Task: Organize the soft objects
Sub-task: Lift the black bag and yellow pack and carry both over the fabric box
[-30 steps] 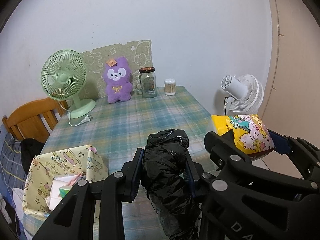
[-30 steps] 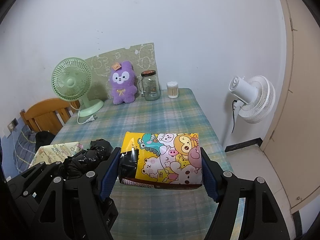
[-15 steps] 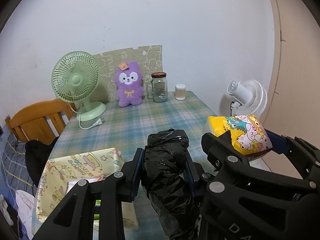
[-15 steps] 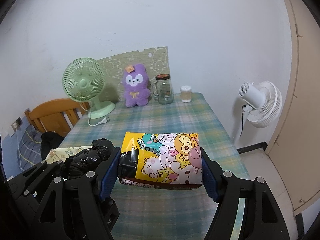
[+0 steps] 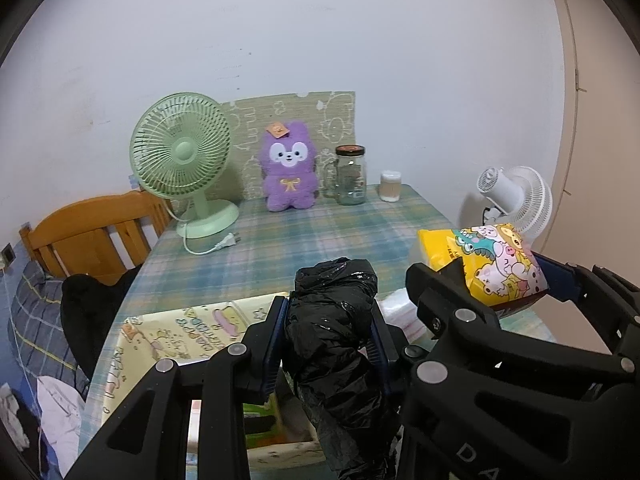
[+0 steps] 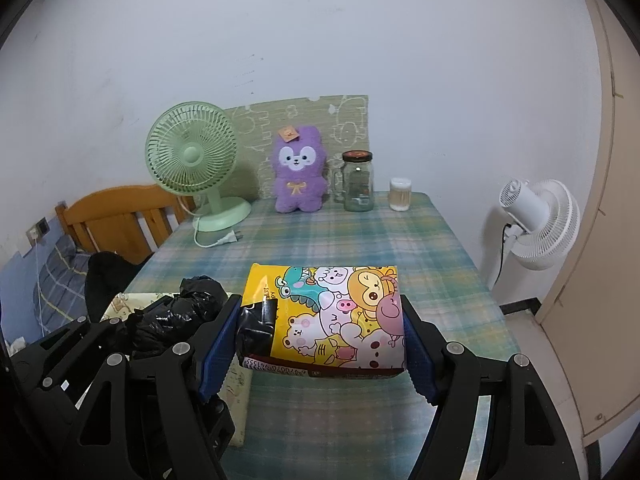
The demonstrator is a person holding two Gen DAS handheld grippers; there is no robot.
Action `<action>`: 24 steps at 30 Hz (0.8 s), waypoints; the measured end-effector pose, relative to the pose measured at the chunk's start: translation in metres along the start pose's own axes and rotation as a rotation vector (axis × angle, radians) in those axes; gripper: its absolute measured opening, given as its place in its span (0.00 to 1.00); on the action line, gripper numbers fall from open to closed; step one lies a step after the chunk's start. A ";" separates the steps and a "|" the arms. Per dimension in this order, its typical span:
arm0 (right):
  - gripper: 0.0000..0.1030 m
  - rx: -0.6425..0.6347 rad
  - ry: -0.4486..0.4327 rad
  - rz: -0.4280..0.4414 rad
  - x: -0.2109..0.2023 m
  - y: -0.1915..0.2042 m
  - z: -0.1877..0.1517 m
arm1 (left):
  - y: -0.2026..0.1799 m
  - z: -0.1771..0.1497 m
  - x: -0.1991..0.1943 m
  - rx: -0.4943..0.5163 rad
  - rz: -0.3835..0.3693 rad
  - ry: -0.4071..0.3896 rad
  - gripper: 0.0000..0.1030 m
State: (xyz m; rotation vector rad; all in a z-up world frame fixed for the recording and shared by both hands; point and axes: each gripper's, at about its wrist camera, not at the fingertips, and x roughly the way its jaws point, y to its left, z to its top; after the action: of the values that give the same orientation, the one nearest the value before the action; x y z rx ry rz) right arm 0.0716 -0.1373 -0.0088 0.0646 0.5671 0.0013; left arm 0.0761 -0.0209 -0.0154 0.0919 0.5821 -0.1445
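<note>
Since a second ago both grippers have drawn back from the far wall: the purple plush toy (image 5: 289, 172) and the things beside it now look smaller and sit more toward the middle of both views, and more of the patterned storage box (image 5: 168, 336) has come into sight beneath the left gripper (image 5: 326, 340). Neither grip has changed.

The left gripper's fingers are closed fairly narrow on a crumpled black plastic bag (image 5: 334, 336), which stands up between the pads and hangs below them, above the box's open top. The right gripper (image 6: 320, 320), just to the right of the box, has its fingers set wide and clamped on the two ends of a yellow cartoon tissue pack (image 6: 332, 316), held level above the plaid tablecloth (image 6: 340, 236).

Beyond the box, at the table's far edge, a green desk fan (image 5: 182, 160) stands left of the plush toy, with its loose plug lying on the cloth. A glass jar (image 5: 351, 174) and a small cotton swab tub (image 5: 390, 186) stand right of the toy. A wooden chair (image 5: 92, 232) sits left of the table, and a white floor fan (image 6: 536, 220) stands off its right side. A white packet lies on the cloth right of the box, mostly hidden behind the grippers.
</note>
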 end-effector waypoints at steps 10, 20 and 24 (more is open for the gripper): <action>0.73 -0.047 0.007 0.031 0.019 0.035 -0.002 | 0.033 -0.009 0.011 -0.037 0.016 0.026 0.37; 0.73 -0.101 0.037 0.071 0.044 0.069 -0.005 | 0.067 -0.017 0.027 -0.070 0.046 0.066 0.37; 0.73 -0.143 0.036 0.081 0.050 0.081 -0.007 | 0.078 -0.022 0.033 -0.076 0.060 0.077 0.37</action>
State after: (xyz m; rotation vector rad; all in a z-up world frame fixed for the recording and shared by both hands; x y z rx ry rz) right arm 0.1118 -0.0548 -0.0366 -0.0519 0.5983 0.1216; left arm 0.1045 0.0550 -0.0485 0.0409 0.6606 -0.0611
